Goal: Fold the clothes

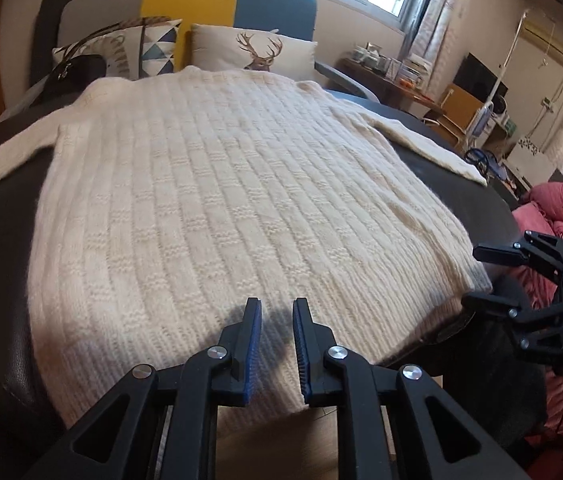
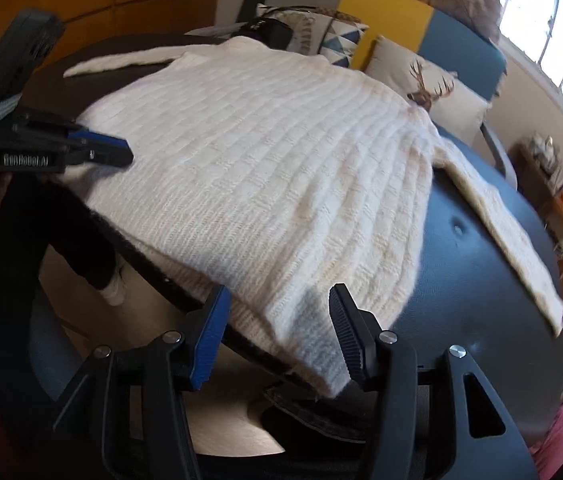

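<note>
A cream ribbed knit sweater (image 1: 221, 200) lies spread flat on a dark round table (image 1: 1, 240), both sleeves out to the sides. My left gripper (image 1: 277, 308) hovers just over the near hem; its blue-padded fingers stand a narrow gap apart with nothing between them. From the right wrist view it appears at the left (image 2: 121, 154), held by a hand. My right gripper (image 2: 277, 296) is wide open, and the hem's right corner of the sweater (image 2: 281, 160) lies between its fingers, not pinched. It also shows at the table's right edge (image 1: 473, 276).
Beyond the table stands a sofa with a deer pillow (image 1: 257, 54) and a black bag (image 1: 77, 68). A pink quilt (image 1: 549, 208) lies low to the right. A person's dark leg and white shoe (image 2: 115, 290) are under the table's left edge.
</note>
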`<state>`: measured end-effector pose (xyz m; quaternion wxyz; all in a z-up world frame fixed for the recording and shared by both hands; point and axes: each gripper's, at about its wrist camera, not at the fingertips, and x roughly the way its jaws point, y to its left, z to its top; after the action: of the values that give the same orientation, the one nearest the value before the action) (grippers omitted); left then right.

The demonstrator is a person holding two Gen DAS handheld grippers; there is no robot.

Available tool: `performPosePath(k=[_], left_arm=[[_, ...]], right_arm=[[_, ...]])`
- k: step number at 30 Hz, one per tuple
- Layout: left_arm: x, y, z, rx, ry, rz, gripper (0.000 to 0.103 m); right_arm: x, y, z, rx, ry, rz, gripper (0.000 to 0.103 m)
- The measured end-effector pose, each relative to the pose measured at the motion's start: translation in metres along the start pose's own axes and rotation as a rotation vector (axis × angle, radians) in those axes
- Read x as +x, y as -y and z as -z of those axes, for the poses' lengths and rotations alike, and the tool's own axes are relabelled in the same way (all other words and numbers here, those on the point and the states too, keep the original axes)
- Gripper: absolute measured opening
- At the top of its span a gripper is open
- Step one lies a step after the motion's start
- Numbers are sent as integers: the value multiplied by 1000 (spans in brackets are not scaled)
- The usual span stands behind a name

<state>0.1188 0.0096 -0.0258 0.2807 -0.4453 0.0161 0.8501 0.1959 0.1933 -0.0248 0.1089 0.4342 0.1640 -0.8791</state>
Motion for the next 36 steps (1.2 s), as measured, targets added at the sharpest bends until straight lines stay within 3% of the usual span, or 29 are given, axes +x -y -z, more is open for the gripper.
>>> performPosePath(k=[2,4,6,11,15,20,25,26,27,28,33,36], left_arm=[[0,0,1,2,-1,-3,15],[0,2,3,13,0,-7,15],[1,4,3,26,1,-11,15],[-1,4,4,27,5,-3,15],[0,4,4,17,9,8,15],[1,6,5,25,8,7,15],[0,5,5,19,8,7,15],[0,5,5,17,8,8,15],[0,5,5,17,8,8,15],[0,5,5,20,9,7,15],[0,6,5,22,12,7,15],[1,5,5,19,12,5,15]], right_arm=[[5,-3,-2,-16,-8,4,54],[7,0,-4,3,-15,-3,43],[9,3,-5,23,-21,-11,15],[12,9,-9,60,-31,-25,16],[0,0,-2,-23,-19,6,35],[17,2,5,-25,-69,48,34],[15,8,-9,33,-14,30,34],[16,8,-11,32,-12,32,29],[16,8,-13,31,-10,35,13],[16,8,-14,32,-11,32,11],[13,5,-11,28,-10,3,12],[11,0,-12,7,-1,2,27]])
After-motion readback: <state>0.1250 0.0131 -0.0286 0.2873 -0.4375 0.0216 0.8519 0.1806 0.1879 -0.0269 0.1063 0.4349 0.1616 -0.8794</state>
